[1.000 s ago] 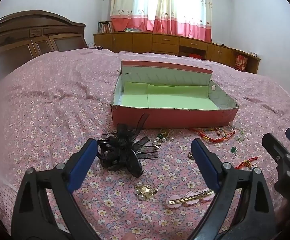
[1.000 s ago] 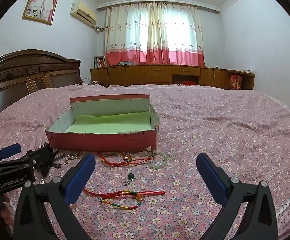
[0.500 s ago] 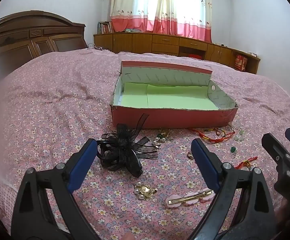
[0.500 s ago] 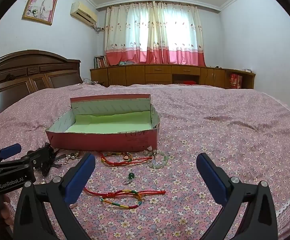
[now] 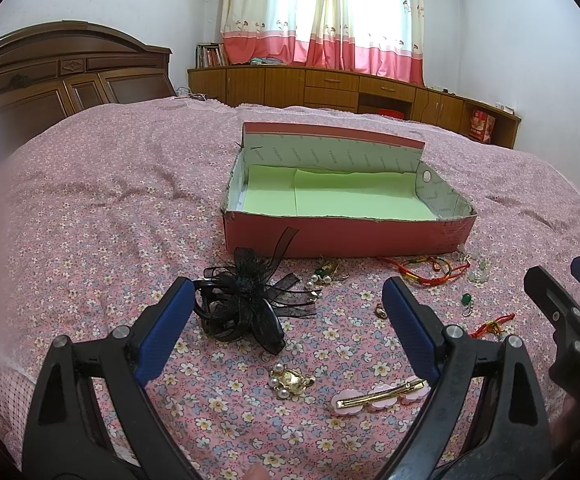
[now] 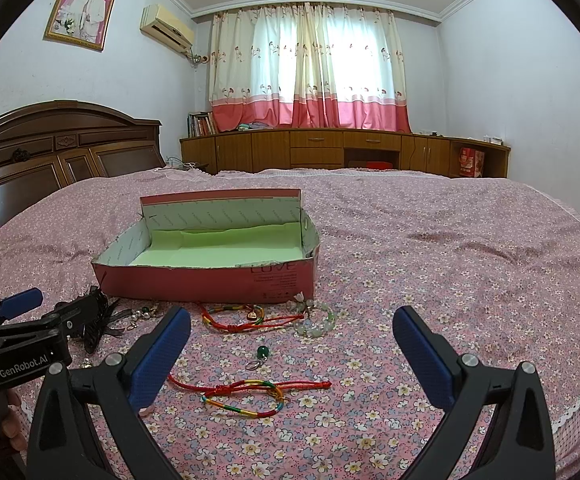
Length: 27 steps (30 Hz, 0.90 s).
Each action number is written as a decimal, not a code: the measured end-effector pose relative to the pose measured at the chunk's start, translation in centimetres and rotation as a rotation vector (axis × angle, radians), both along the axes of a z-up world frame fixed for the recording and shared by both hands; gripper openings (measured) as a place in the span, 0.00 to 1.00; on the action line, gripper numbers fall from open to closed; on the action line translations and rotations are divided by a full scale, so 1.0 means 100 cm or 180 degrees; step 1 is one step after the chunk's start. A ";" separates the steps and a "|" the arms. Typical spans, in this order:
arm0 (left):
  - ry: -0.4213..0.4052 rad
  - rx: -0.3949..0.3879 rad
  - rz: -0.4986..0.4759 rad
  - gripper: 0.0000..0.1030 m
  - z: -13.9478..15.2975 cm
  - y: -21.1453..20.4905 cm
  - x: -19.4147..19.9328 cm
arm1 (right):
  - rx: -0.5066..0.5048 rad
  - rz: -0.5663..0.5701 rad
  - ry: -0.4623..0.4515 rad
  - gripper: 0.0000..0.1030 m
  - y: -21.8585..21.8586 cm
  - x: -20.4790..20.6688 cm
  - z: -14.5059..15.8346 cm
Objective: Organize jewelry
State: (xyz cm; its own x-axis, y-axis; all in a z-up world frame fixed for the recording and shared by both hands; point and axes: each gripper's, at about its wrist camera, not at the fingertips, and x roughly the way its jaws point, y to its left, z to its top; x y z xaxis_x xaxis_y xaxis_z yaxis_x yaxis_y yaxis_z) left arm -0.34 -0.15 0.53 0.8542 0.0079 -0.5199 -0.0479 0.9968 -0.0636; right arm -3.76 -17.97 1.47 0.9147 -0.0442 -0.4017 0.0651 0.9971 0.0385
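Black bow point(image 5: 246, 304) hides partly behind your left gripper point(image 5: 286, 312); the hairpin point(image 5: 377, 396) is cut off too. Both grippers' jaws stand apart, right gripper point(image 6: 291, 334) included.

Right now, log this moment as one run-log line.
phase: pre-grasp | left gripper: jaws open, over black bow clip | right gripper: jaws open, over braided cord bracelet | box: holds no jewelry

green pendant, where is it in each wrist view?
Left wrist: green pendant at right, on the bedspread between the left gripper's right finger and the right gripper.
Right wrist: green pendant centre, between the two red cord bracelets.
Shared landmark: red box, behind it in both.
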 end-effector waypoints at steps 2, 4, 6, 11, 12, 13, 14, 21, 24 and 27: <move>0.0000 0.0000 -0.0001 0.86 0.001 0.000 0.000 | -0.0001 0.0000 0.0001 1.00 0.001 0.000 0.000; 0.0003 -0.0001 0.0000 0.86 0.002 0.000 -0.001 | 0.0000 0.0001 0.0005 1.00 0.001 0.000 0.000; 0.0004 -0.0004 -0.0001 0.86 0.003 0.000 -0.001 | 0.0002 -0.0002 0.0000 1.00 0.000 0.000 0.000; 0.0008 -0.0007 0.0000 0.86 0.006 0.001 0.001 | 0.0003 -0.0002 0.0001 1.00 0.000 0.000 0.000; -0.0009 0.0004 0.0001 0.86 -0.002 0.000 0.000 | 0.0004 -0.0002 0.0002 1.00 0.000 0.000 0.000; -0.0009 0.0003 0.0001 0.86 -0.001 0.000 0.000 | 0.0003 -0.0002 0.0001 1.00 0.000 -0.001 0.000; -0.0010 0.0002 0.0001 0.86 -0.001 0.000 0.000 | 0.0004 -0.0002 0.0001 1.00 0.000 -0.001 0.000; -0.0008 0.0003 -0.0001 0.86 -0.001 0.000 0.000 | 0.0006 -0.0001 0.0002 1.00 0.000 0.000 0.000; -0.0011 0.0002 0.0001 0.86 0.000 -0.001 -0.001 | 0.0007 -0.0001 0.0003 1.00 0.000 0.000 0.000; -0.0010 0.0002 0.0001 0.86 -0.002 0.000 0.000 | 0.0007 -0.0001 0.0003 1.00 0.000 0.000 0.000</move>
State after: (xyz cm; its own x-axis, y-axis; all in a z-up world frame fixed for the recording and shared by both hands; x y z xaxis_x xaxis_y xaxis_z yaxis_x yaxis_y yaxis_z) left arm -0.31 -0.17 0.36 0.8558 0.0085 -0.5172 -0.0481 0.9968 -0.0632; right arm -3.75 -17.99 1.50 0.9143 -0.0437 -0.4026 0.0656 0.9970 0.0408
